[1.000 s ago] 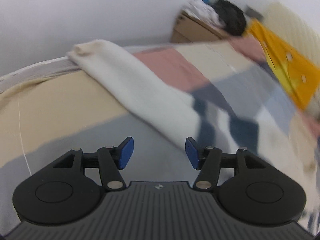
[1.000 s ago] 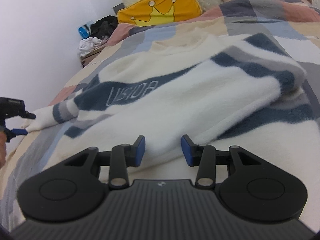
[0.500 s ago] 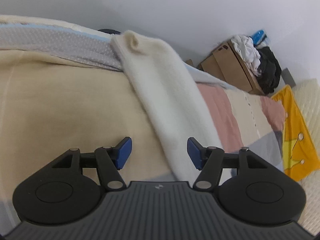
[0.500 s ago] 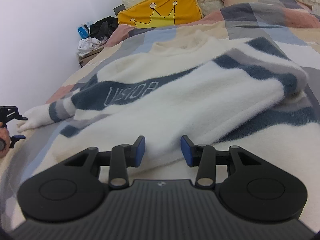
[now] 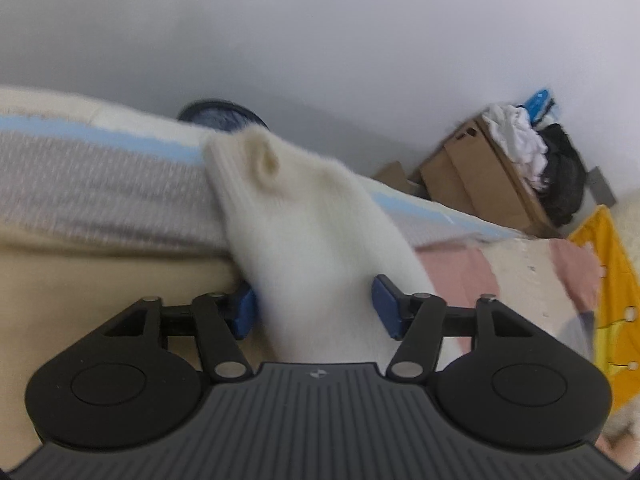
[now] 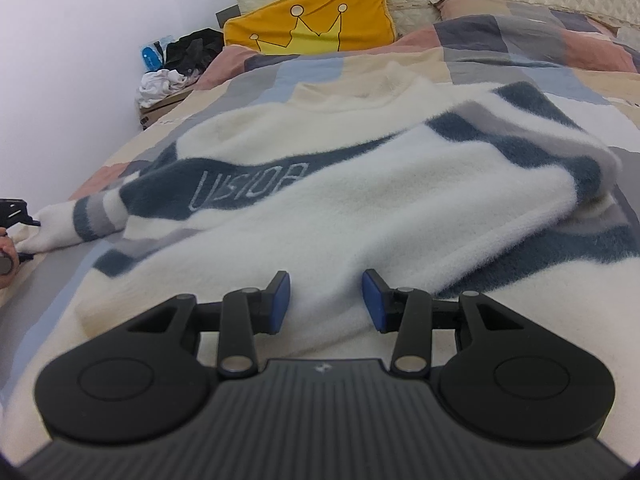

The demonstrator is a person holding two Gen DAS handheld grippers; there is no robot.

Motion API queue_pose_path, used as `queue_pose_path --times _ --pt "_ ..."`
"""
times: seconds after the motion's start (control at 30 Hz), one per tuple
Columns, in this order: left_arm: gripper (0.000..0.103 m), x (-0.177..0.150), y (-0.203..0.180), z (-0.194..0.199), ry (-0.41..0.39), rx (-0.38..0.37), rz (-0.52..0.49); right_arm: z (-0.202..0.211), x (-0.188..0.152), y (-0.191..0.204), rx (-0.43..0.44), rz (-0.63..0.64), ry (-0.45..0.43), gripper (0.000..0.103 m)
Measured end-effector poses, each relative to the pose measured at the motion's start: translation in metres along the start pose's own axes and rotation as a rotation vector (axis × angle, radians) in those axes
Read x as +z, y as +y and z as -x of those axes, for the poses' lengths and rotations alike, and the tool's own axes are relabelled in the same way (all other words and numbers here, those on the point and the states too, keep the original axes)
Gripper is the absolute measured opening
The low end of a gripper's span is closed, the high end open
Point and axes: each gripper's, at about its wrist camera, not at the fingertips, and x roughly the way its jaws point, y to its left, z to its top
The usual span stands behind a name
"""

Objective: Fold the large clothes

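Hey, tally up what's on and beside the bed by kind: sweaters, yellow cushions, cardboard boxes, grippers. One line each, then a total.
Sweaters: 1, the cream and navy sweater, its sleeve at the bed edge
Yellow cushions: 1, the crown cushion
Cardboard boxes: 1, the cardboard box heaped with clothes
Grippers: 2, left gripper, right gripper
Total: 5

One word can be read: pale grey capital letters that look like "USIOA" run along the dark blue band across the chest of the cream fleece sweater [image 6: 320, 208] lying on the bed, seen from the right wrist view; the last letters are uncertain. The yellow cushion [image 6: 312, 16] behind it carries a drawn crown outline, a sign without lettering. In the left wrist view nothing legible shows.
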Motion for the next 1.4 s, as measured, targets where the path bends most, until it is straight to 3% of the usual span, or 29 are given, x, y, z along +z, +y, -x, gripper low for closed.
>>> queue_pose_path --times 0.03,0.1,0.17,0.37,0.57,0.77,0.93,1.1,1.4 --pt "0.049 0.002 -0.004 -0.002 -0.009 0.030 -0.019 -0.001 0.000 0.001 -0.002 0.001 0.001 0.044" --pt "0.022 0.006 -0.010 -0.008 -0.013 0.056 -0.056 -0.002 0.000 0.002 -0.006 0.006 0.004 0.044" --pt "0.016 0.010 -0.016 -0.008 -0.021 0.048 -0.086 -0.004 0.000 0.003 -0.012 0.015 0.008 0.044" --pt "0.014 0.017 -0.063 0.032 -0.136 0.020 -0.262 -0.004 0.003 0.003 -0.009 -0.004 0.009 0.044" --pt "0.014 0.016 -0.131 0.108 -0.237 -0.099 -0.423 0.005 0.009 -0.008 0.024 -0.067 -0.001 0.043" --pt "0.014 -0.012 -0.205 0.190 -0.291 -0.248 -0.517 0.022 0.015 -0.018 0.019 -0.088 -0.043 0.043" --pt "0.014 -0.059 -0.257 0.257 -0.302 -0.387 -0.622 0.040 0.022 -0.032 0.011 -0.133 -0.086 0.044" --pt "0.013 -0.127 -0.299 0.316 -0.275 -0.533 -0.721 0.063 0.027 -0.048 0.016 -0.193 -0.128 0.044" --pt "0.013 -0.300 -0.345 0.376 -0.159 -0.745 -0.946 0.090 0.031 -0.080 0.000 -0.284 -0.190 0.044"
